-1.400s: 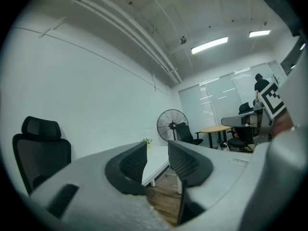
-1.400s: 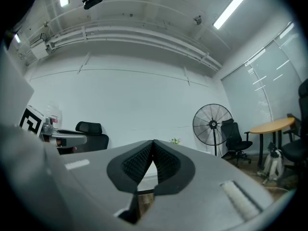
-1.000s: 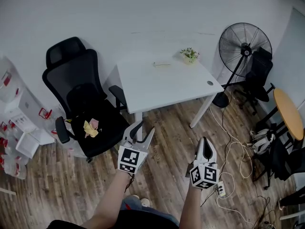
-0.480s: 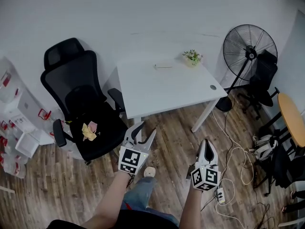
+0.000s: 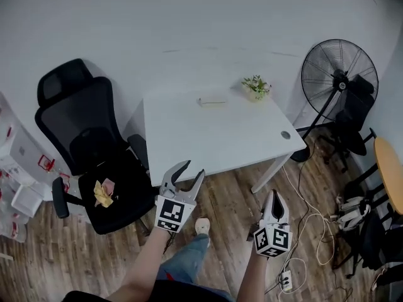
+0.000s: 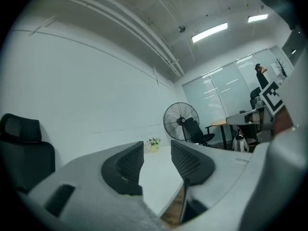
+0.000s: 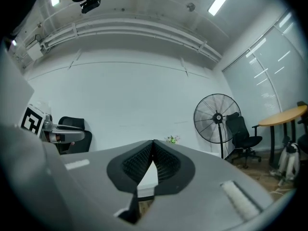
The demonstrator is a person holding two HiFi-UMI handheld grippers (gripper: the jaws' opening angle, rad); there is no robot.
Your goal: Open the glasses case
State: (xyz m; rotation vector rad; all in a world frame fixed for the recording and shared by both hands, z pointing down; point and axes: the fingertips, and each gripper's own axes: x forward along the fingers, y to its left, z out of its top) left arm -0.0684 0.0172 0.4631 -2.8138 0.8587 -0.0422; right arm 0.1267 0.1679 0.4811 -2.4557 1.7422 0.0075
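So the person's standing back from the white table (image 5: 214, 137), not at it yet. The pale flat thing near the tabletop's far edge looks like the glasses case (image 5: 213, 102), though it's too small to be sure. A little potted plant (image 5: 255, 87) sits at the far right corner. Both grippers hang low over the wooden floor (image 5: 233, 200), well apart from the case. The left gripper (image 5: 192, 171) has its jaws spread around nothing, I'd guess ready to steady the case. The right gripper (image 5: 273, 195) is pinched closed and empty, so it'd need to spread first.
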